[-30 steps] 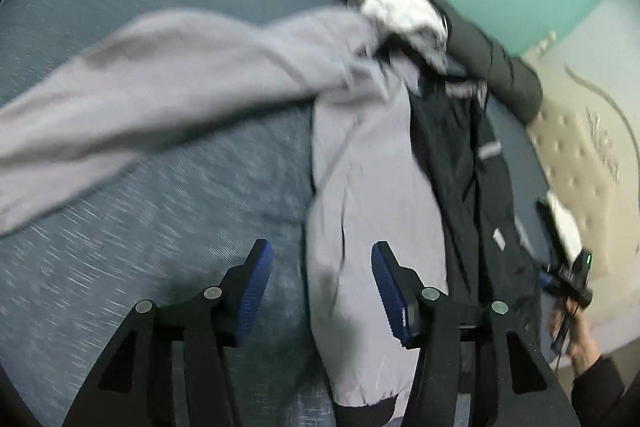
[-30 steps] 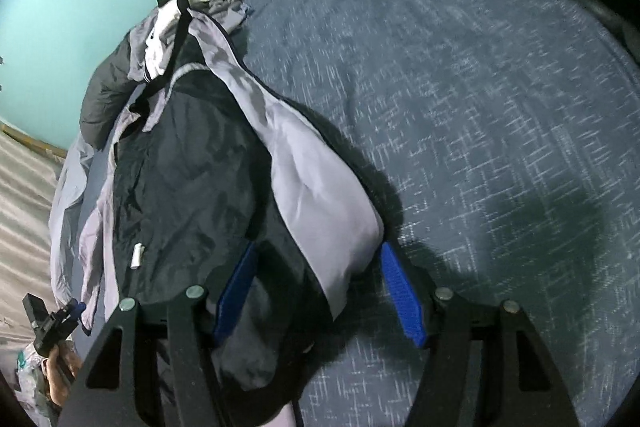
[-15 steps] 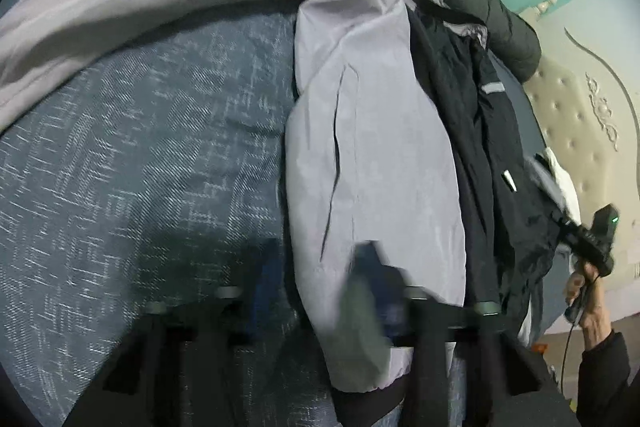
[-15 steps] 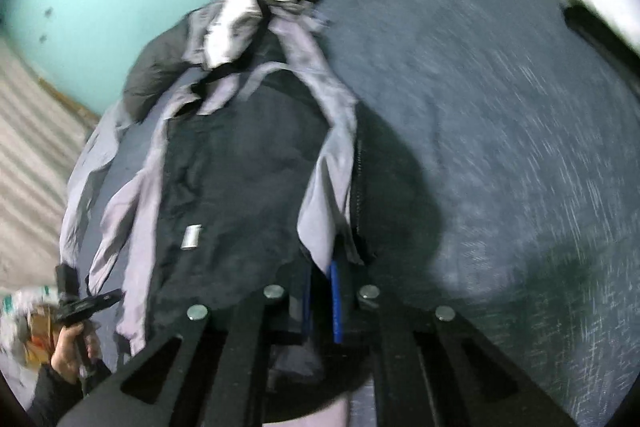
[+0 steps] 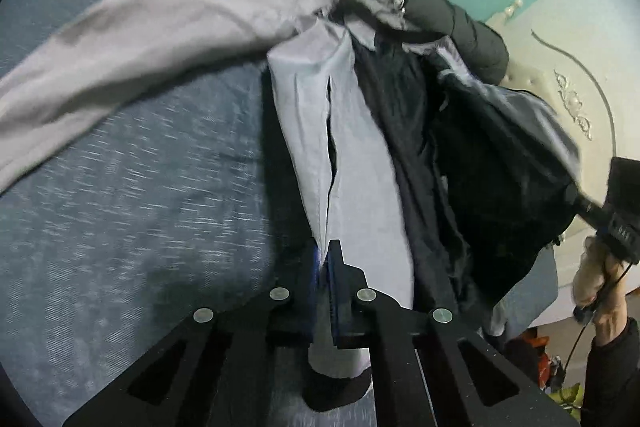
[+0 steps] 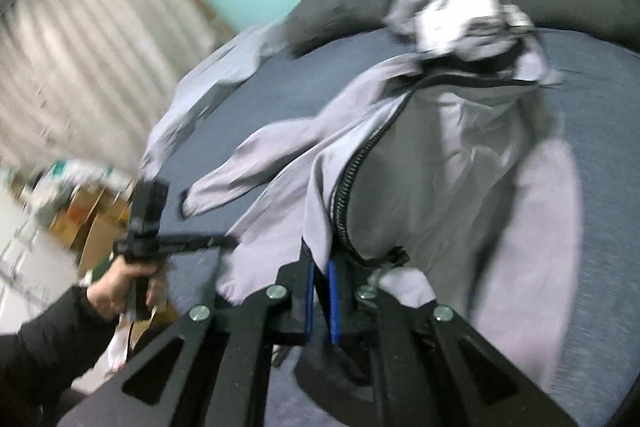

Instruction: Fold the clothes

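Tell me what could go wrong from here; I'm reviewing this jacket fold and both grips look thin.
1. The left hand-held gripper pinches only a narrow edge of the grey jacket; a pull could slip it free.
2. The right hand-held gripper is clamped close beside the open zipper, which might snag or twist.
3. The long sleeve trails across the bed and could drag, spoiling the fold.

Grey jacket (image 5: 352, 163) with black lining, unzipped, hem lifted, sleeve spread across blue bed
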{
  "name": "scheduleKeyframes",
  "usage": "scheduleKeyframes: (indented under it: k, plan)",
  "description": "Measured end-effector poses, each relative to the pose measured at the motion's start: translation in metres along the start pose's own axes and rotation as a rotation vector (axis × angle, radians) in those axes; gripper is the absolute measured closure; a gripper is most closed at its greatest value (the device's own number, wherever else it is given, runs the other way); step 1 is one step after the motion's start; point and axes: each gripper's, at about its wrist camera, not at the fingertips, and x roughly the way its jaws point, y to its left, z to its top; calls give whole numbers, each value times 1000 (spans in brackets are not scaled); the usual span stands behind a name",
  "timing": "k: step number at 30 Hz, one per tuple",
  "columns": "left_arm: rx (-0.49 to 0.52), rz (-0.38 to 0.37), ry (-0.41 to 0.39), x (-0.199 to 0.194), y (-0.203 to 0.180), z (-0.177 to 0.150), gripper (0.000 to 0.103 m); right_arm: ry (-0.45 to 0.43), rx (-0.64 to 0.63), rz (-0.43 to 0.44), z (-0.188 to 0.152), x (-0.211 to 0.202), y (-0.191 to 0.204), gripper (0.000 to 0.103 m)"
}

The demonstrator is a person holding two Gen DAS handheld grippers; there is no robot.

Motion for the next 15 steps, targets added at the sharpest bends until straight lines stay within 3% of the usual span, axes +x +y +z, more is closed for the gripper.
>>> scheduleKeyframes:
  k: [8,11,12,13,15]
  plan:
    - [-66,53,-4,-19,21,-13,99,197,-93,121,-13,93,70,95]
    - [-90,46,24,-25,39,-23,97,179,-82,129,-17,78,64,90]
    - [-99,56,14,-27,41,-24,96,168,-77,130,-18,71,60,81]
    - [-114,62,3,-30,43,-22,96,158,-71,130,-19,63,57,63]
    - [-138,77,-29,-37,45,-18,92,136,-60,131,-21,48,49,45]
